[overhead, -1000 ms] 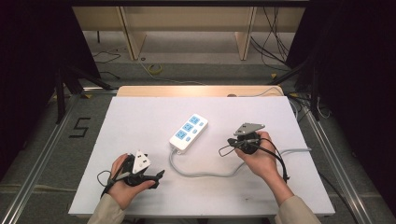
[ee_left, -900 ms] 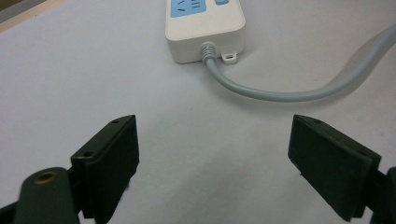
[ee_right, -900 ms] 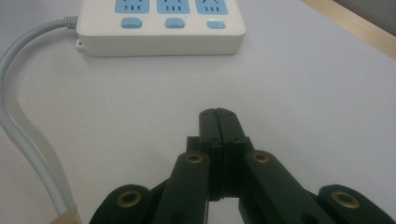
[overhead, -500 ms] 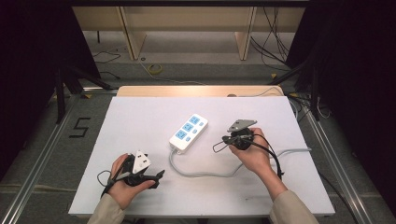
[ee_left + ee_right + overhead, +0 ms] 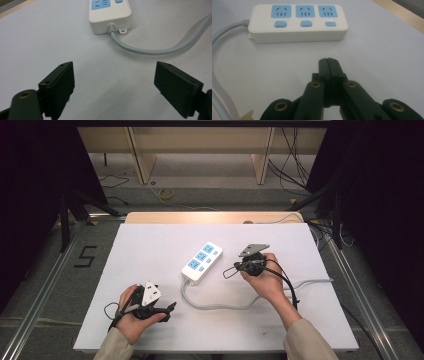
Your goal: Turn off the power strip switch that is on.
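We approach the power strip (image 5: 298, 22) at mid-surface (image 5: 150, 240): right gripper (image 5: 329, 65) fingers closed, empty, aimed at its switches; next, press one. Left gripper (image 5: 122, 85) wide open, empty.

Power strip (image 5: 298, 22): smooth cream-white plastic, faint sheen along the top edge; matt light-blue plastic socket faces and switch buttons. Ahead of the right gripper (image 5: 329, 61).
Cable (image 5: 150, 48): grey rubbery sheath, smooth, soft satin finish, with ribbed strain relief at the strip's end. Beyond the left gripper (image 5: 115, 82).
Gripper pads: black, matt, slightly grainy plastic or rubber; cannot tell which. Brass-coloured metal inserts glinting in the black link arms.
Table cover (image 5: 150, 245): white, matt, smooth, sheet-like. Pale wood strip (image 5: 210, 217) along the far edge, dull finish.
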Motion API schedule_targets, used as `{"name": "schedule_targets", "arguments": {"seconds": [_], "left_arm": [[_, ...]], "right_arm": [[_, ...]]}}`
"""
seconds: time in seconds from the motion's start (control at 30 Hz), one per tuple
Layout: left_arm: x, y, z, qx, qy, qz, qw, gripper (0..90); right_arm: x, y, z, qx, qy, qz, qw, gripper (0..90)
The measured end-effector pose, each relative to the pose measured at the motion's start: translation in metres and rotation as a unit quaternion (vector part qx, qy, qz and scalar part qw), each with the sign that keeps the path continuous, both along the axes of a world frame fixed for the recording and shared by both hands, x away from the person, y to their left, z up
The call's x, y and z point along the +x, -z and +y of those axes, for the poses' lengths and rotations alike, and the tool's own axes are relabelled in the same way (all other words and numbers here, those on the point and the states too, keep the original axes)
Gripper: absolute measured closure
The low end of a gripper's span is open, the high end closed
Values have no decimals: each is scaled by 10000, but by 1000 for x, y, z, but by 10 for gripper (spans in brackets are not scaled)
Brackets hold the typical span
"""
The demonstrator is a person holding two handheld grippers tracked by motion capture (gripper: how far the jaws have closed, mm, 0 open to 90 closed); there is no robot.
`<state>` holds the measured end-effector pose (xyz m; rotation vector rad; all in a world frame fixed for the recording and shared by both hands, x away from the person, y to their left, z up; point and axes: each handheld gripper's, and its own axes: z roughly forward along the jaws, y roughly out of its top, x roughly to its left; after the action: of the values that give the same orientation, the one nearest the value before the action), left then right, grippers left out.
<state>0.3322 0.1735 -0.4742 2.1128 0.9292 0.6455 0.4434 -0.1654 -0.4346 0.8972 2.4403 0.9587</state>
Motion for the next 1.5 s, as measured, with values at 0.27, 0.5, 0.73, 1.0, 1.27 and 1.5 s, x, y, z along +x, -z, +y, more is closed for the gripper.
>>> {"name": "schedule_targets", "arguments": {"seconds": [0.27, 0.5, 0.73, 1.0, 1.27, 1.5], "left_arm": [[0, 0, -1, 3, 29, -2, 10000, 167], [0, 0, 0, -3, 19, 4, 10000, 168], [1, 0, 0, -7, 21, 7, 10000, 169], [0, 0, 0, -6, 22, 7, 10000, 171], [1, 0, 0, 1, 32, 11, 10000, 171], [1, 0, 0, -3, 29, 8, 10000, 172]], "right_arm": [[6, 5, 4, -13, -11, 11, 10000, 900], [11, 5, 8, -15, 19, 49, 10000, 900], [16, 5, 13, -48, 2, 66, 10000, 900], [21, 5, 17, -36, 21, 125, 9999, 900], [27, 4, 18, -13, 56, 136, 9999, 900], [33, 3, 22, -61, 61, 123, 9999, 900]]}}
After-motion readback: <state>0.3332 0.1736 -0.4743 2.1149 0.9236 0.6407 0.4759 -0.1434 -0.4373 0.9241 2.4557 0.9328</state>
